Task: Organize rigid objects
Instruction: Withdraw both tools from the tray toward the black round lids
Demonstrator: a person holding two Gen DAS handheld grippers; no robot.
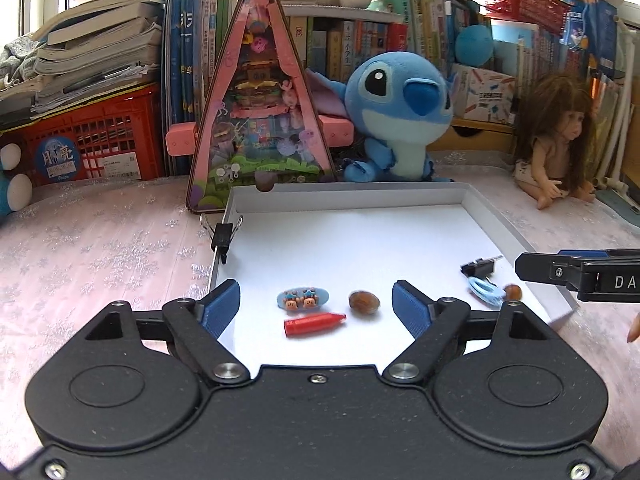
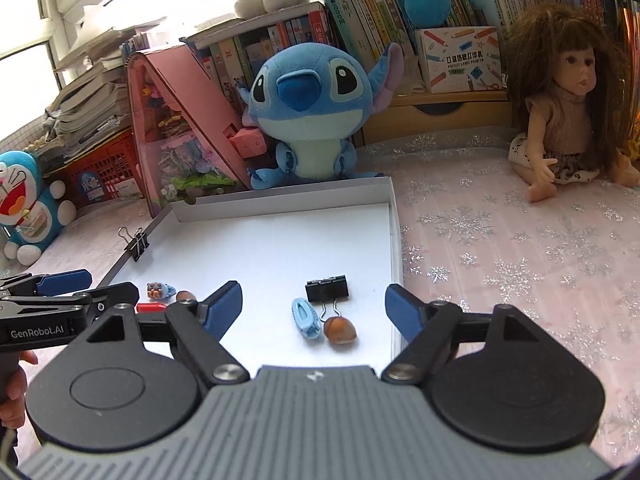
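Jaws of my left gripper (image 1: 316, 307) and right gripper (image 2: 314, 307) stood spread, gripping nothing, above the white tray (image 1: 360, 196).

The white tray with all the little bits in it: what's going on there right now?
A person holds a pair of tongs in each hand over the white tray. Both are open and hold nothing. Ahead of the left tongs lie a red crayon-like piece, a cartoon hair clip and a nut. Ahead of the right tongs lie a black binder clip, a blue hair clip and another nut. A second binder clip is clamped on the tray's left rim.
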